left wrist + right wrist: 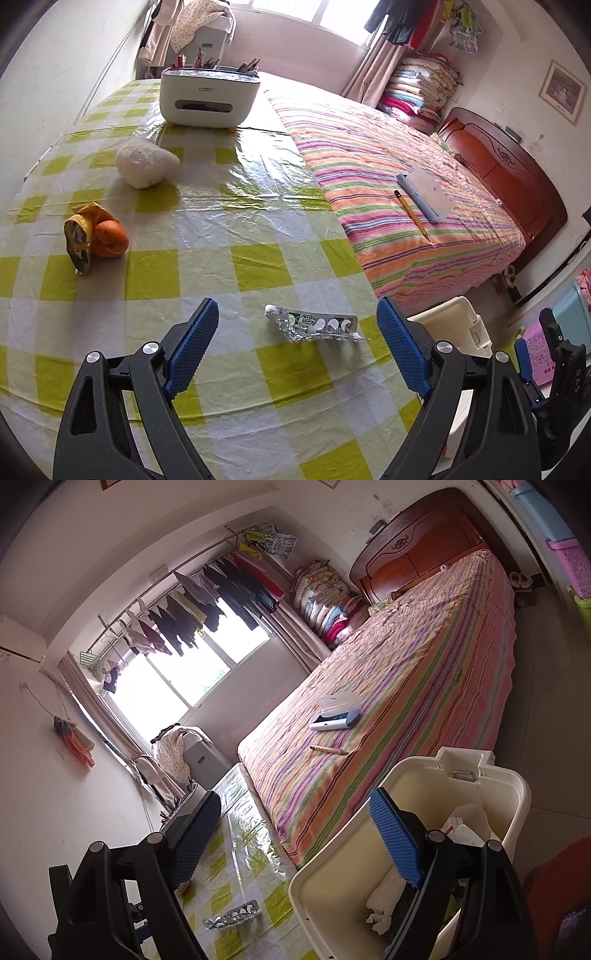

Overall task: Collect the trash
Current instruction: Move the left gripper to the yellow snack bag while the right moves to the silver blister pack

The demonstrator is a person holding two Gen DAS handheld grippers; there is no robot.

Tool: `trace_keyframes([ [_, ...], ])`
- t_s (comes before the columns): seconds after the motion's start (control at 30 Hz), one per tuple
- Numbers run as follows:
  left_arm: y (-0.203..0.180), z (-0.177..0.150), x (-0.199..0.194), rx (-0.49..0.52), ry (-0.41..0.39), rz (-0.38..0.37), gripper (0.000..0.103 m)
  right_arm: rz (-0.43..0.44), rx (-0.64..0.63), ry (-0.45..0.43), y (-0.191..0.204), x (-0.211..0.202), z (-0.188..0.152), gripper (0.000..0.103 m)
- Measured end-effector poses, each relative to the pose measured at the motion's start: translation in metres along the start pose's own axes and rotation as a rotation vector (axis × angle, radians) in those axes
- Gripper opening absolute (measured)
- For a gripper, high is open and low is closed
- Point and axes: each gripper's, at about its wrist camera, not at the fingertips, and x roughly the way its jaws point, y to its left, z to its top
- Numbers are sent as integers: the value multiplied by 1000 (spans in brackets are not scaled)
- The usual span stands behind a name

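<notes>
An empty foil pill blister pack [314, 326] lies on the green-checked tablecloth [221, 236], just ahead of my left gripper [297, 321], which hangs open above the table with nothing between its blue pads. The blister pack [232, 916] also shows low in the right wrist view. Further left lie an orange peel [110, 238] with a crumpled gold wrapper [79, 236] and a white crumpled wad [146, 162]. My right gripper [295, 819] is open and empty, over the table edge beside a cream waste bin [369, 849] that holds white tissue.
A white organizer box [208, 96] with pens stands at the table's far end. The striped bed [406, 192] runs along the table's right side, with a pencil and a blue case on it. The bin [454, 325] stands on the floor between table and bed.
</notes>
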Motion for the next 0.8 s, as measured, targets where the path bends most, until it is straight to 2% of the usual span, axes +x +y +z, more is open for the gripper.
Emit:
trace_keyframes([
  [0.27,55,12,-17,-84,-62,79,87,5,-74,64,23,13,-18,81],
  [0.43,101,19,-29,-184,-94,113,87,22,-132,108,40,21,-31,81],
  [0.63,157,26,-30,-334,-80,127,87,61,-207,208,58,38,-49,81],
  [0.8,185,27,-24,-428,-55,129,87,105,-301,303,77,48,-70,81],
])
